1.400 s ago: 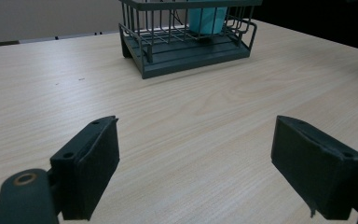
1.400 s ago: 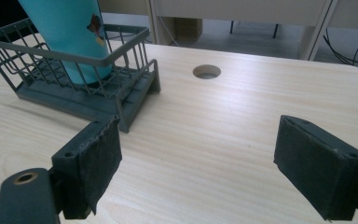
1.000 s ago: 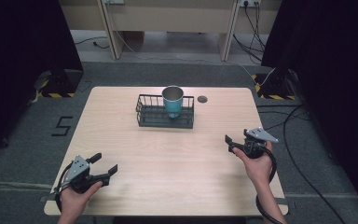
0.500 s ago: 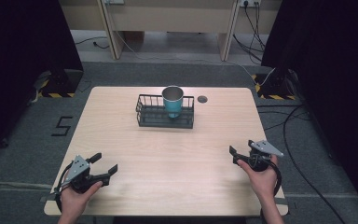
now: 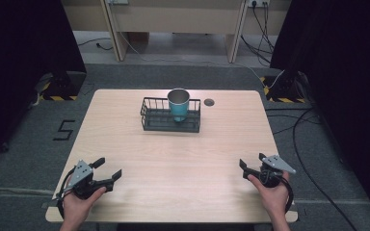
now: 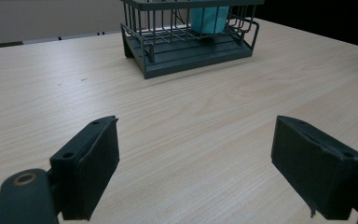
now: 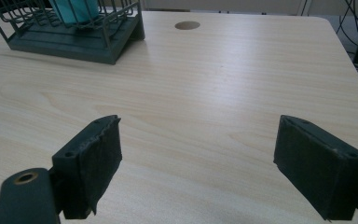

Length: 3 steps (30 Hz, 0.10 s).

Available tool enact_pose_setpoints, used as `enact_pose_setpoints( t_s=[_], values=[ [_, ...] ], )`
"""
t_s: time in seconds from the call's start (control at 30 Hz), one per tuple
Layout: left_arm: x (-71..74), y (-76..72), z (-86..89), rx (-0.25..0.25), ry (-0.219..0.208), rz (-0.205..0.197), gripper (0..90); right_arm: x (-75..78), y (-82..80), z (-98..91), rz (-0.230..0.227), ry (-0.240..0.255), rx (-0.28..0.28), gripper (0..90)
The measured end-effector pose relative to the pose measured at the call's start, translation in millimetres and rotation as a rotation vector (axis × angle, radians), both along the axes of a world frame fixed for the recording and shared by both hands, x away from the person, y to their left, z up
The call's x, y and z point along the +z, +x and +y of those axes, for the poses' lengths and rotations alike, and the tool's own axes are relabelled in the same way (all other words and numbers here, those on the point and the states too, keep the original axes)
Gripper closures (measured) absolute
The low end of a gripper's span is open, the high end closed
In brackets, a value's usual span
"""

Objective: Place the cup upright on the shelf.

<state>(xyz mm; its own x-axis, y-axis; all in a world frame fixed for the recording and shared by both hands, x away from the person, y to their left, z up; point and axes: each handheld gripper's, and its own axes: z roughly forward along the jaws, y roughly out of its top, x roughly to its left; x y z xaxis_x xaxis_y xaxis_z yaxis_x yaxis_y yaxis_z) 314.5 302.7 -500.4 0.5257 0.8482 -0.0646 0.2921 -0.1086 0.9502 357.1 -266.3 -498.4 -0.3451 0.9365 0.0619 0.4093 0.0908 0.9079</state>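
A teal cup (image 5: 178, 104) stands upright in the right half of a dark wire basket (image 5: 158, 119) at the far middle of the wooden table (image 5: 173, 159). Near the front left corner, my left gripper (image 5: 108, 168) is open with nothing between its jaws. My right gripper (image 5: 253, 161) is open and empty near the front right corner. In the left gripper view the basket (image 6: 168, 51) and cup (image 6: 209, 18) lie ahead, beyond my left gripper (image 6: 196, 168). In the right gripper view the basket (image 7: 51, 39) with the cup (image 7: 74, 9) is at the upper left, far from my right gripper (image 7: 198, 170).
A round cable hole (image 5: 209, 102) is in the tabletop just right of the basket, also seen as a hole (image 7: 187, 25) in the right gripper view. Cables (image 5: 308, 139) trail over the floor to the right of the table.
My right gripper has drawn back toward the front edge of the table, staying open. The left gripper, basket and cup have not moved.
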Motion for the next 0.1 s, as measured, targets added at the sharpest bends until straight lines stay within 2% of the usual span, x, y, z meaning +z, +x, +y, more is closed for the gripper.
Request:
enact_pose_setpoints(
  t_s=[0.1],
  values=[
    [0.2, 0.2, -0.4, -0.003, 0.002, -0.002, 14.7, 0.3, -0.6, -0.3, -0.008, 0.010, -0.003, 15.7]
  ],
)
